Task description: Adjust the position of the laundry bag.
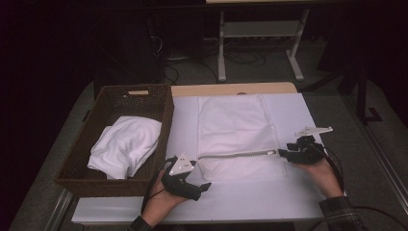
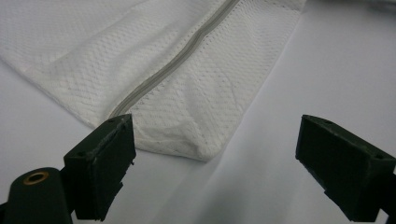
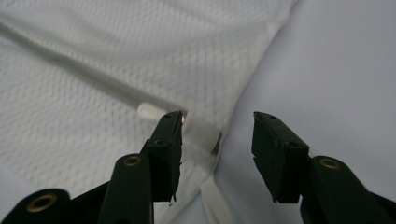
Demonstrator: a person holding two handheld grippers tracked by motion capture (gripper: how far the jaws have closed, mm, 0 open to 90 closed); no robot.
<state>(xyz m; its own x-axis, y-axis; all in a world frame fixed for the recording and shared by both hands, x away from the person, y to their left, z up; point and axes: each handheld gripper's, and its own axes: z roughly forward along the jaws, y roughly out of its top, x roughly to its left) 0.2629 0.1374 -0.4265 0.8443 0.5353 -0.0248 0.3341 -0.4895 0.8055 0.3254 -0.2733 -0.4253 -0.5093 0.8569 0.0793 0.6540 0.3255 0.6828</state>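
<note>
1. A white mesh laundry bag (image 1: pixel 238 134) lies flat in the middle of the white surface (image 1: pixel 250 202), its grey zipper (image 1: pixel 235 154) running from 9 o'clock to 3 o'clock.
2. The left gripper (image 1: pixel 185 180) sits at 7 o'clock from the bag, jaws spread wide and empty, just short of the bag's near corner (image 2: pixel 201 149).
3. The right gripper (image 1: pixel 296 153) is at the bag's 3 o'clock edge, jaws partly spread; the white zipper pull (image 3: pixel 152 112) lies beside one jaw, though whether they touch is blurred.
4. A wicker basket (image 1: pixel 163 115) at 9 o'clock holds a folded white cloth (image 1: pixel 125 147).
</note>
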